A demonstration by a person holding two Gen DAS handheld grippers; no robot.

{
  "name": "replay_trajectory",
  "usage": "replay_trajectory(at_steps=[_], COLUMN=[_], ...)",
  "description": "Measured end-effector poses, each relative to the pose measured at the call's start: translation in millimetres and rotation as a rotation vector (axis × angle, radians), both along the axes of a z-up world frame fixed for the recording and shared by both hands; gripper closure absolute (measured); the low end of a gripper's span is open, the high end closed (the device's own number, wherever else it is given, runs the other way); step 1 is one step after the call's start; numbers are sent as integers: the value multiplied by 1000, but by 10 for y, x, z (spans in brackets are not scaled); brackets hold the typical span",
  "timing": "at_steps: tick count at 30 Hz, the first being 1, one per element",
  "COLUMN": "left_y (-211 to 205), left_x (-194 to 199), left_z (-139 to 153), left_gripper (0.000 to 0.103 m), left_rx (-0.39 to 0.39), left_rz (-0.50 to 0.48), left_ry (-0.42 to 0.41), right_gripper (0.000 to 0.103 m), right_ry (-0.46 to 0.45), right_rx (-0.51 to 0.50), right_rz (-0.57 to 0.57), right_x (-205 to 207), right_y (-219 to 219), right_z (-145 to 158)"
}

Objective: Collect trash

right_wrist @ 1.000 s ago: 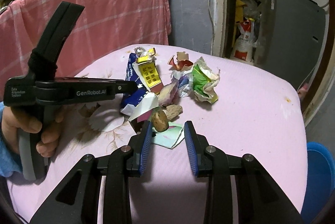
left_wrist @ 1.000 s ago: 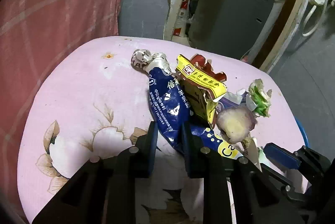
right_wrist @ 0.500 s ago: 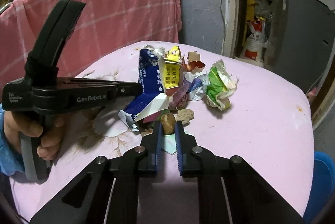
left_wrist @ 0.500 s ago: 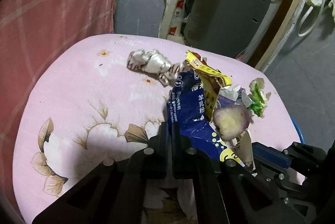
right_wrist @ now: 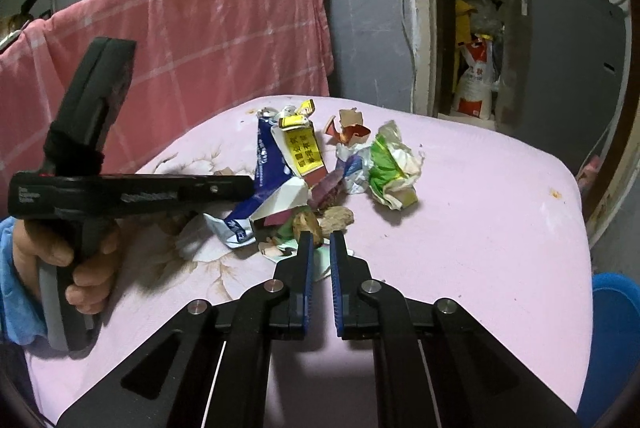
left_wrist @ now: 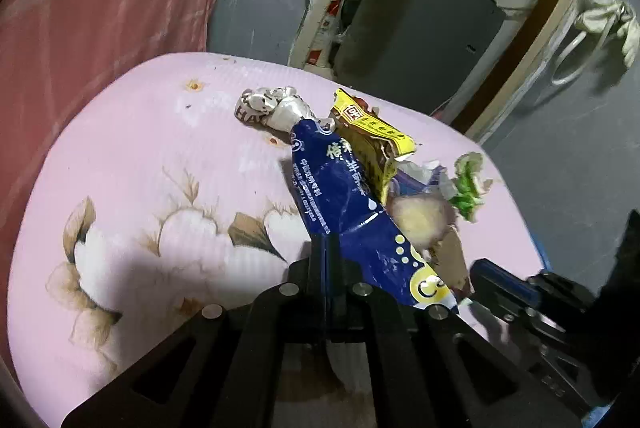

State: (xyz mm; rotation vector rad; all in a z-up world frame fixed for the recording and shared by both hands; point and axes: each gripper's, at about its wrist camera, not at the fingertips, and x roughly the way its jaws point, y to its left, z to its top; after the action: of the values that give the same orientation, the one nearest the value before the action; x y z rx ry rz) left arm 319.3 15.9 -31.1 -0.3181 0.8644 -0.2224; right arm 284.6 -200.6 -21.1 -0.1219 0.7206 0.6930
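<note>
A heap of trash lies on the pink flowered table (left_wrist: 152, 163): a blue wrapper (left_wrist: 340, 195), a yellow packet (left_wrist: 372, 135), a silver crumpled wrapper (left_wrist: 276, 105), a green crumpled wrapper (right_wrist: 390, 167) and brown scraps. My left gripper (left_wrist: 326, 252) is shut on the near end of the blue wrapper, also seen from the side as the left gripper (right_wrist: 240, 187). My right gripper (right_wrist: 320, 240) has its jaws closing on a small brown scrap (right_wrist: 307, 223) at the heap's near edge, pinched between the tips.
A person's hand (right_wrist: 76, 260) holds the left gripper's handle. A pink checked cloth (right_wrist: 208, 39) hangs behind the table, with bottles above it. A grey box (right_wrist: 560, 67) stands at the back right. A blue bin (right_wrist: 616, 328) sits below the table's right edge.
The left jaws closed on the blue wrapper and tilted its near end up. The right jaws closed from wide apart onto the brown scrap.
</note>
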Motion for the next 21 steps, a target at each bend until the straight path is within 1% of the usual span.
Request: replay_trajectory(at_steps=[4, 5, 6, 7, 9, 11, 12, 14, 16, 18, 19, 21], left_y=[-8, -22, -36, -57, -110, -168, -209, -326, -457, -596, -660, -751], left_x=[-89, -115, -140, -185, -262, -357, -406, -507, -533, -534, -527, -525], left_z=[75, 97, 119, 148, 187, 213, 223, 230, 214, 189, 174, 150], left_gripper=[102, 99, 93, 89, 72, 65, 63, 60, 59, 59, 59, 59], left_rx=[-4, -2, 1, 8, 26, 44, 57, 105, 167, 238, 272, 304], left_rz=[-27, -35, -44, -56, -70, -87, -98, -123, -146, -167, -169, -175], left_ry=[-13, -19, -27, -43, -73, -103, -119, -147, -156, -155, -152, -150], right_gripper=[97, 96, 96, 96, 95, 94, 94, 93, 90, 78, 77, 77], right_ry=[5, 8, 7, 9, 14, 17, 19, 21, 23, 22, 20, 18], right_rx=[13, 20, 23, 25, 35, 47, 54, 63, 69, 75, 80, 84], right_rz=[-4, -5, -14, -25, -49, -73, -85, -103, -115, -123, -127, -130], right_x=[12, 17, 21, 26, 37, 44, 48, 53, 52, 46, 41, 26], right_y=[-12, -38, -55, -79, -146, -235, -284, -359, -413, -456, -473, -494], right_z=[10, 16, 21, 25, 29, 40, 46, 53, 53, 56, 62, 67])
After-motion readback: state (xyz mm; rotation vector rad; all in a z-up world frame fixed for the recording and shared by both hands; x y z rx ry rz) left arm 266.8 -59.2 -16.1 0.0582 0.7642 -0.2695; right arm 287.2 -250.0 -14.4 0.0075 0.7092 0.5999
